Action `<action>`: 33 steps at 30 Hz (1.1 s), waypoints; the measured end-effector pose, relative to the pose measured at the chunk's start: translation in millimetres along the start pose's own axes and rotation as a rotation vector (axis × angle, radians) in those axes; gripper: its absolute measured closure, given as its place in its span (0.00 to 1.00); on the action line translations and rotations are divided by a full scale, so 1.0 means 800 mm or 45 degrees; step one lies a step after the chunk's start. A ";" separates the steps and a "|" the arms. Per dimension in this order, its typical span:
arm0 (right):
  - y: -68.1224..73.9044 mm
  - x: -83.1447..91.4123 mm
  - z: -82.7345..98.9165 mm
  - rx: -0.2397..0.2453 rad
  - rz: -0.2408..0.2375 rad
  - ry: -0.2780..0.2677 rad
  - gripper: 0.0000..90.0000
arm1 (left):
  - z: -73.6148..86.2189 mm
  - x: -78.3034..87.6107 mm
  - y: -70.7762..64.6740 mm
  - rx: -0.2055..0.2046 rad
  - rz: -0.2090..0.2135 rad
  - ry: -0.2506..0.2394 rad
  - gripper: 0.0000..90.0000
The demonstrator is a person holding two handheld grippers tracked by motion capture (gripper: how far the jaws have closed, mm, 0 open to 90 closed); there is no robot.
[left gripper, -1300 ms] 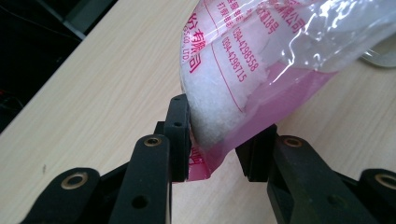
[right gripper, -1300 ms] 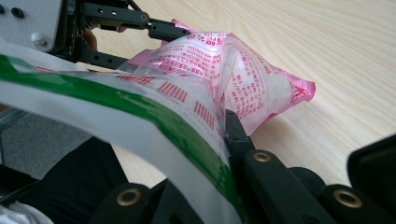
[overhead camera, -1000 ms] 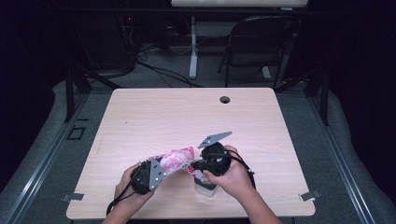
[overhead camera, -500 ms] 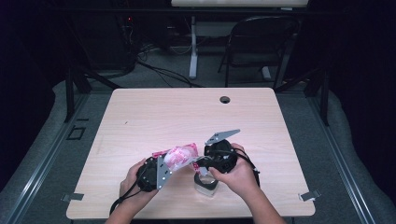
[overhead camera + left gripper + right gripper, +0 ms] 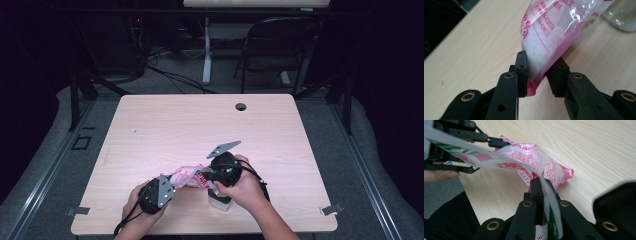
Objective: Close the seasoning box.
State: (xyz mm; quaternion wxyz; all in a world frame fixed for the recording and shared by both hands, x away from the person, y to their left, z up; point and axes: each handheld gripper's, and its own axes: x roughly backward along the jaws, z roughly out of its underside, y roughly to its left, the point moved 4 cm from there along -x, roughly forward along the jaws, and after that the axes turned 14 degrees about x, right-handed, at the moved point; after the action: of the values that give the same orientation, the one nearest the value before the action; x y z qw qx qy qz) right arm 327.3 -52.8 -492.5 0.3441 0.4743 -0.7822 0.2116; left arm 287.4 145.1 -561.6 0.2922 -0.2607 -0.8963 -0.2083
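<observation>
Both grippers' jaws clamped on pink sachet (image 5: 187, 176) over jar (image 5: 220, 201) | tip slowly, keep mouth above opening.

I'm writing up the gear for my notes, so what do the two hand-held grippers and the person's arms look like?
Both are black. The left hand-held gripper has two flat, jointed bars with brass-coloured rivets and blocky square pads; the right hand-held gripper is built the same. From above, each has a rounded black body, a grey three-cornered plate on top and a trailing black cable. The forearms are bare, with no sleeves in sight.
</observation>
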 end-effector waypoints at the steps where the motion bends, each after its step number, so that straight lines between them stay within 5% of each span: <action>1: 0.002 -0.005 -0.003 0.008 -0.008 0.014 1.00 | 0.006 0.001 0.002 0.019 0.010 0.010 0.80; 7: 0.012 -0.029 -0.013 0.046 -0.057 0.063 1.00 | 0.030 -0.005 0.010 0.119 0.121 0.044 0.81; 12: 0.016 -0.034 -0.012 0.073 -0.100 0.092 1.00 | 0.039 -0.016 0.015 0.131 0.229 0.033 0.76; 21: 0.020 -0.036 -0.010 0.132 -0.089 0.118 1.00 | 0.030 -0.043 0.019 0.126 0.328 -0.006 0.43; 33: 0.019 -0.036 -0.011 0.125 -0.091 0.093 1.00 | 0.031 -0.069 0.013 0.145 0.404 0.037 0.41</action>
State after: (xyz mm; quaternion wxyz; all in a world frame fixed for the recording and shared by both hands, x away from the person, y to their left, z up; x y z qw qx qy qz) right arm 326.0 -22.7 -508.1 0.3563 0.5102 -0.7402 0.2545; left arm 321.1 147.3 -612.7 0.3486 -0.3788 -0.8500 -0.1122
